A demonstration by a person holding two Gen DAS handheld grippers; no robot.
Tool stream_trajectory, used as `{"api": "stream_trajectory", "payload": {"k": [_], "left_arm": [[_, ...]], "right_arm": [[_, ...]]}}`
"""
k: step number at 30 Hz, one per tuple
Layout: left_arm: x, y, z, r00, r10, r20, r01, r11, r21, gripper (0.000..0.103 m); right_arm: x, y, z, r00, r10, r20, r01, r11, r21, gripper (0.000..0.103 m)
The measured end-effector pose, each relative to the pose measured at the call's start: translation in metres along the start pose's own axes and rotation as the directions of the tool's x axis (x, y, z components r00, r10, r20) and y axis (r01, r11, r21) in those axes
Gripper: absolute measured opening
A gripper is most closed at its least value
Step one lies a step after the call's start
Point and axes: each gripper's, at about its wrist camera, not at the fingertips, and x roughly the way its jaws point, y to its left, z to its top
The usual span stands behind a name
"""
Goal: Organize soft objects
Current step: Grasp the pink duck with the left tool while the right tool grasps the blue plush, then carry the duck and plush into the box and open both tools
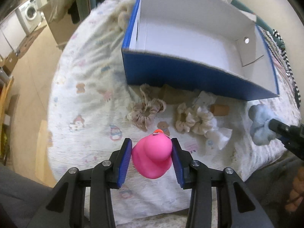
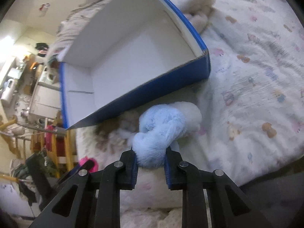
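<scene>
My left gripper [image 1: 152, 152] is shut on a pink rubber duck [image 1: 152, 156], held above the bed short of the box. My right gripper [image 2: 151, 158] is shut on a fluffy light-blue plush [image 2: 159, 133]; the plush also shows in the left wrist view [image 1: 259, 122] at the far right. A blue cardboard box [image 1: 190, 76] with a white, empty inside stands on the bed ahead; it shows in the right wrist view [image 2: 152, 87] too. Two beige scrunchies [image 1: 146, 112] [image 1: 191, 120] lie in front of the box.
White tissue-like cloth [image 1: 218, 134] and a small brown cylinder [image 1: 220, 110] lie by the scrunchies. A beige fuzzy item [image 2: 199, 1] lies behind the box. The bed has a printed white sheet [image 1: 85, 95]; its edge drops to the floor at left.
</scene>
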Motion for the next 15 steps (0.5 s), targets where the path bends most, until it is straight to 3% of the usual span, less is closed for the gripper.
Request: {"api": "stream_trajectory", "payload": {"k": [4,15], "left_arm": [[-0.037,-0.004,0.005,0.999,-0.008,0.05,0.008,1.0,0.001,0.038],[-0.072,-0.016,0.047,0.989,-0.026,0.144,0.026,1.0,0.003,0.038]], "right_arm": [[-0.025,0.014,-0.009,0.999,0.047,0.028,-0.046,0.998,-0.037,0.024],[-0.069,0.053,0.013,0.991,0.077,0.113,-0.059,0.987,-0.149,0.024]]}}
